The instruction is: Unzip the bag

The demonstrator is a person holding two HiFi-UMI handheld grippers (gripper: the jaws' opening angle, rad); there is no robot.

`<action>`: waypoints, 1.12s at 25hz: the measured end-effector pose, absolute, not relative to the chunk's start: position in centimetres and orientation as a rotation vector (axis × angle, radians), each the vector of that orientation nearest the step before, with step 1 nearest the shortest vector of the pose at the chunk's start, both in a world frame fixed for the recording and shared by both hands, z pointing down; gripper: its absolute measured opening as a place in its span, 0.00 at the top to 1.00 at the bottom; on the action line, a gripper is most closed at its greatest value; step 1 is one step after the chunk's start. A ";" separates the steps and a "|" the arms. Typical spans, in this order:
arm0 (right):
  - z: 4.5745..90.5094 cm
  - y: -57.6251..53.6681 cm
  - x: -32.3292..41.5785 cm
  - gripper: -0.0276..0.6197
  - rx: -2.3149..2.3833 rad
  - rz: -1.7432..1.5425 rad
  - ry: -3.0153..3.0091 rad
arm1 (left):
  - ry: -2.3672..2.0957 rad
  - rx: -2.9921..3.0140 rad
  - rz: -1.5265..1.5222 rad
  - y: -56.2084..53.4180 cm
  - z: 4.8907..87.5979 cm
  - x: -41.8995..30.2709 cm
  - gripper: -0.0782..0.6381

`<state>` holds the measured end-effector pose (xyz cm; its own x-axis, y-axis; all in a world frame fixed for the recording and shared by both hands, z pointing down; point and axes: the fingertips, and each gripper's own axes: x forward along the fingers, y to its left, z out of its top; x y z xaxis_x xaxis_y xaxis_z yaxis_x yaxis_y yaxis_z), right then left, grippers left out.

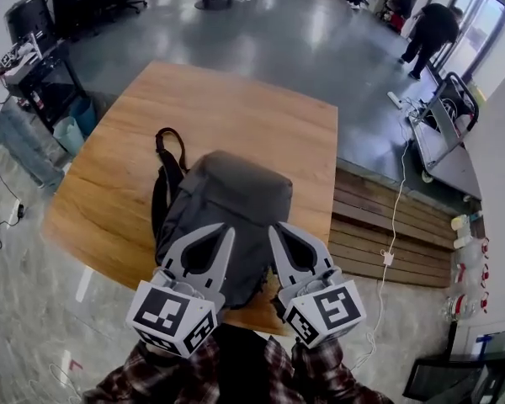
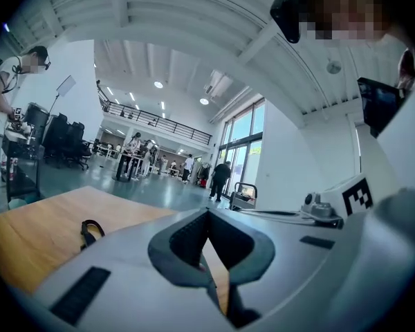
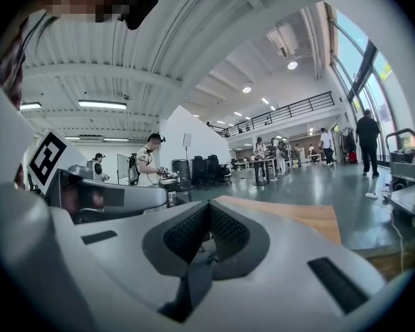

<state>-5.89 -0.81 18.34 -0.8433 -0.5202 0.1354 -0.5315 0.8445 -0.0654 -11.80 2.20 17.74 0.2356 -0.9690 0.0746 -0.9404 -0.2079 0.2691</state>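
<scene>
A dark grey backpack (image 1: 227, 200) lies on the wooden table (image 1: 236, 108), its black strap loop (image 1: 170, 141) trailing to the far left. Both grippers hover over the bag's near end, side by side. My left gripper (image 1: 230, 230) is shut with nothing in it, its tips over the bag's near left part. My right gripper (image 1: 273, 227) is also shut and empty, over the near right part. In the left gripper view the left gripper (image 2: 207, 211) shows only the strap loop (image 2: 90, 232) and table (image 2: 34, 234) beyond. The right gripper (image 3: 209, 206) faces across the table (image 3: 297, 216). No zipper pull is visible.
Slatted wooden steps (image 1: 387, 225) with a white cable (image 1: 396, 217) lie right of the table. A cart (image 1: 442, 116) and a person in black (image 1: 429, 32) are at the far right. A desk with equipment (image 1: 34, 66) and a bin (image 1: 67, 133) stand left.
</scene>
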 end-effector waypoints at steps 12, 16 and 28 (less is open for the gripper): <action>18.1 -4.7 -2.5 0.94 1.201 0.176 -2.799 | -1.528 2.473 -0.004 -2.3 18.3 -9.0 0.88; 21.1 -5.9 -0.2 0.94 1.289 0.232 -2.689 | -1.430 2.498 0.149 -3.4 22.0 -7.3 0.88; 39.5 -7.5 5.0 0.94 1.184 0.557 -2.388 | -1.174 2.319 0.624 -5.6 40.8 -4.1 0.88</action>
